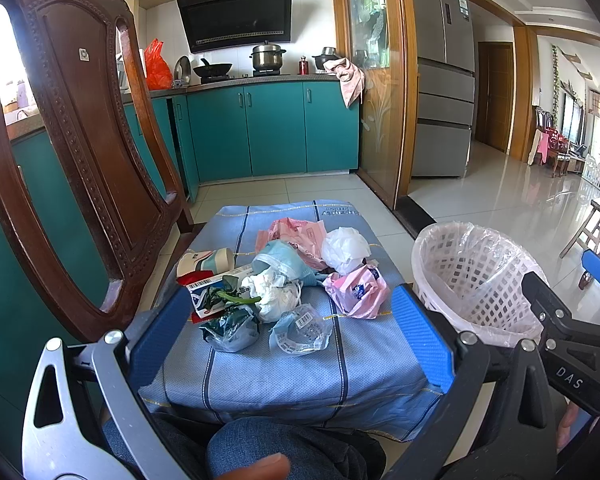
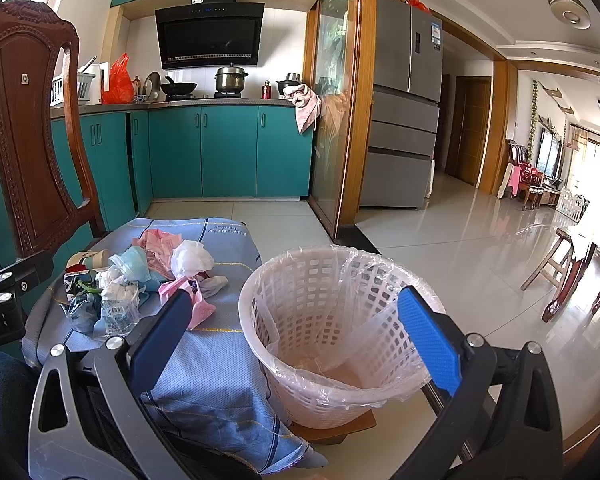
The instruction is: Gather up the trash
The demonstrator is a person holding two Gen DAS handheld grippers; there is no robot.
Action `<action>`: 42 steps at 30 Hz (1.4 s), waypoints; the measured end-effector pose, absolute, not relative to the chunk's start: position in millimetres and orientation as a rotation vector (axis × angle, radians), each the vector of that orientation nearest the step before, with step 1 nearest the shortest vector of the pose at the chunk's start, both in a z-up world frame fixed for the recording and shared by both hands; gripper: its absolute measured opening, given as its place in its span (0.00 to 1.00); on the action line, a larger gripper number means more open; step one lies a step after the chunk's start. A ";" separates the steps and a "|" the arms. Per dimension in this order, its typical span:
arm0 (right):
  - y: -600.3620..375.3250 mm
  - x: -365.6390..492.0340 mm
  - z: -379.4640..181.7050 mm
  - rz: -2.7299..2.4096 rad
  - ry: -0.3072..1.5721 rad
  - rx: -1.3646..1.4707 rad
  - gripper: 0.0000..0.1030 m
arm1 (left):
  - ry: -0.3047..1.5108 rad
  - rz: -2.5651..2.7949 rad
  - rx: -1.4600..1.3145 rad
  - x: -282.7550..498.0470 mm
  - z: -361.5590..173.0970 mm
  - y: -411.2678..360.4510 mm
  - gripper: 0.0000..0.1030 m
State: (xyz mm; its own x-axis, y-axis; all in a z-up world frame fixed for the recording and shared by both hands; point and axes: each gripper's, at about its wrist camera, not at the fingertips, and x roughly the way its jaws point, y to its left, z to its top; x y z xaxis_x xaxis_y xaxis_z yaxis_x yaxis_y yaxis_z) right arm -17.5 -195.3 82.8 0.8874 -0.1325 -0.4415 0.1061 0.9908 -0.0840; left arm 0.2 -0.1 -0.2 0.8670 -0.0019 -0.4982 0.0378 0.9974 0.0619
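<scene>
A pile of trash lies on a blue cloth-covered stool [image 1: 300, 364]: a clear wrapper with a barcode [image 1: 300, 330], a dark green bag [image 1: 230, 326], crumpled white tissue [image 1: 278, 292], a blue face mask [image 1: 278, 260], a pink bag [image 1: 356, 290], a white bag [image 1: 346, 248], a paper cup [image 1: 206, 262] and a small carton [image 1: 216, 284]. A white lattice bin [image 2: 332, 328] with a clear liner stands to the right of the stool. My left gripper [image 1: 290, 336] is open, framing the pile from the near side. My right gripper [image 2: 296, 328] is open and empty over the bin's near rim.
A carved wooden chair [image 1: 84, 152] stands close on the left. Teal kitchen cabinets [image 1: 272, 128] are behind, with a grey fridge [image 1: 444, 80] at the right. The bin sits on a low wooden stand [image 2: 340, 428]. Glossy tiled floor [image 2: 460, 240] stretches to the right.
</scene>
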 end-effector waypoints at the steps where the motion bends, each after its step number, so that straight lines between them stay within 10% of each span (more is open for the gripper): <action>1: -195.5 -17.5 82.6 -0.125 0.462 -0.058 0.97 | 0.521 -0.020 0.071 0.1 -0.3 -0.3 0.97; 22: -178.3 -6.2 66.1 0.077 0.546 -0.055 0.97 | 0.584 0.138 0.039 22.0 -20.7 55.8 0.97; 27: -137.5 20.7 39.6 0.312 0.647 -0.026 0.72 | 0.658 0.179 -0.043 30.8 -35.8 95.7 0.81; 42: -26.7 120.6 -45.2 0.501 0.849 -0.168 0.85 | 0.748 0.191 -0.123 57.2 -64.4 132.7 0.90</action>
